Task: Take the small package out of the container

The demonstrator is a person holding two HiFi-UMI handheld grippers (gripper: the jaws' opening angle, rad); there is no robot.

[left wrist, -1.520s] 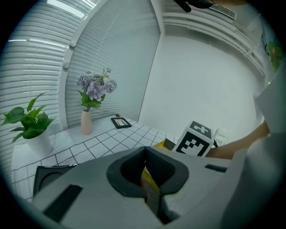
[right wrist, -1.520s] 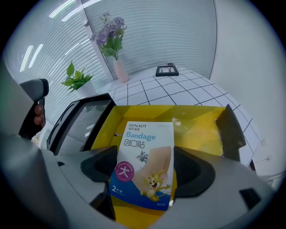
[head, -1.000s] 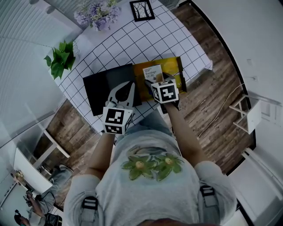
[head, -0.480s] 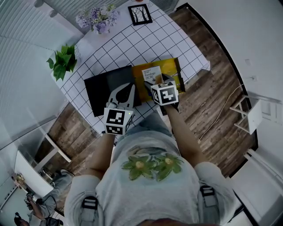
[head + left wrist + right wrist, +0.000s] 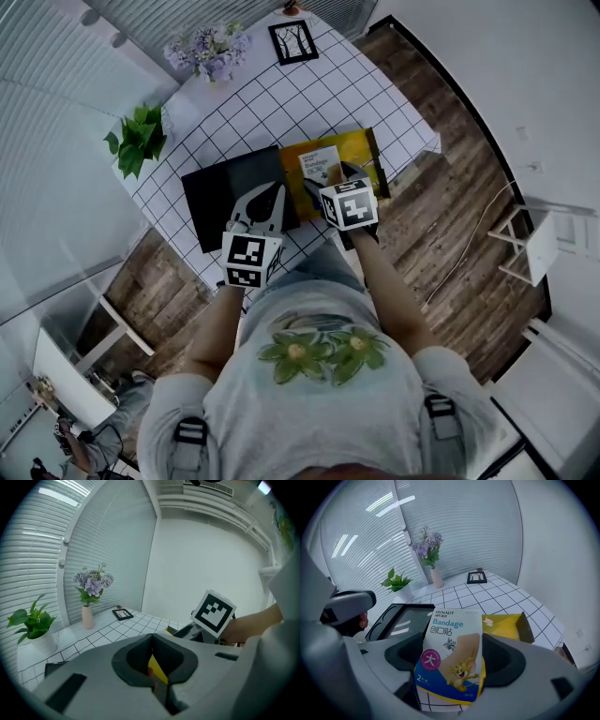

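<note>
One white-and-blue cartoon bandage packet [image 5: 451, 656]

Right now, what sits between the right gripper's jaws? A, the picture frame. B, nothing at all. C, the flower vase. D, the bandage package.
D: in the right gripper view the right gripper is shut on the bandage package, with the yellow container behind it on the table.

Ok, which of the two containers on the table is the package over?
The yellow container, right of the black tray. The right gripper holds the bandage package over it.
</note>
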